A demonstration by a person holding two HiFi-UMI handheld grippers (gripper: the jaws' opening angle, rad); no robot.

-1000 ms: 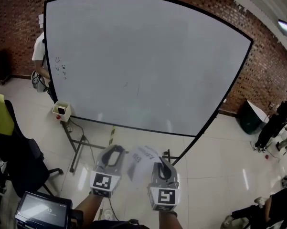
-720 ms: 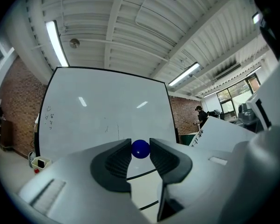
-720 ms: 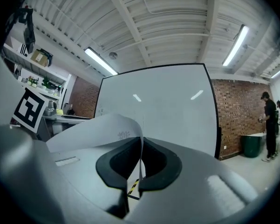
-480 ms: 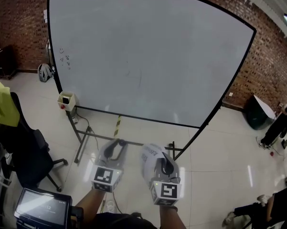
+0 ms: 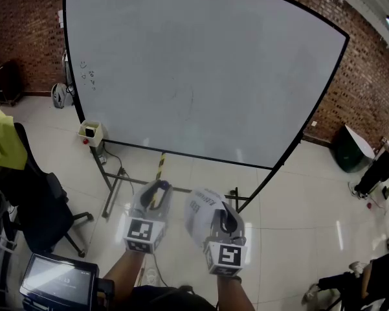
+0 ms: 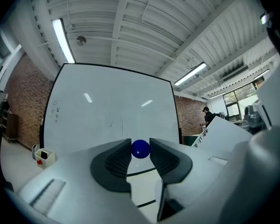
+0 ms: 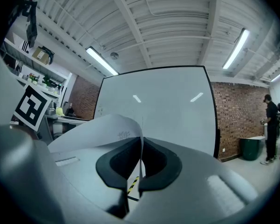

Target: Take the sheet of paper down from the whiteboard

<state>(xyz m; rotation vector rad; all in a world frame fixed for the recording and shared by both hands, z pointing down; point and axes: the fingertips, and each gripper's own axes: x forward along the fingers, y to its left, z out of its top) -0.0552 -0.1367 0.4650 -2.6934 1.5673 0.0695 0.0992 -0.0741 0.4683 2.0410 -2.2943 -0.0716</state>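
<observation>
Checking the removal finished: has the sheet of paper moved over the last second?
Yes, slightly: the sheet in the right gripper sits farther below the bottom edge of the whiteboard.

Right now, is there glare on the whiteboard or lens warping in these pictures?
Head view: the whiteboard bows outward, with faint glare low down. Left gripper view: two lamp streaks reflect on the board; the blue ball looks sharp. Right gripper view: same streaks; the sheet of paper looks soft.

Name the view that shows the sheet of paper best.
The right gripper view: the paper curls up out of the shut right claw, its pinched edge plain. The head view shows it small and blurred beside that claw. The left gripper view catches only one corner at its right edge.
</observation>
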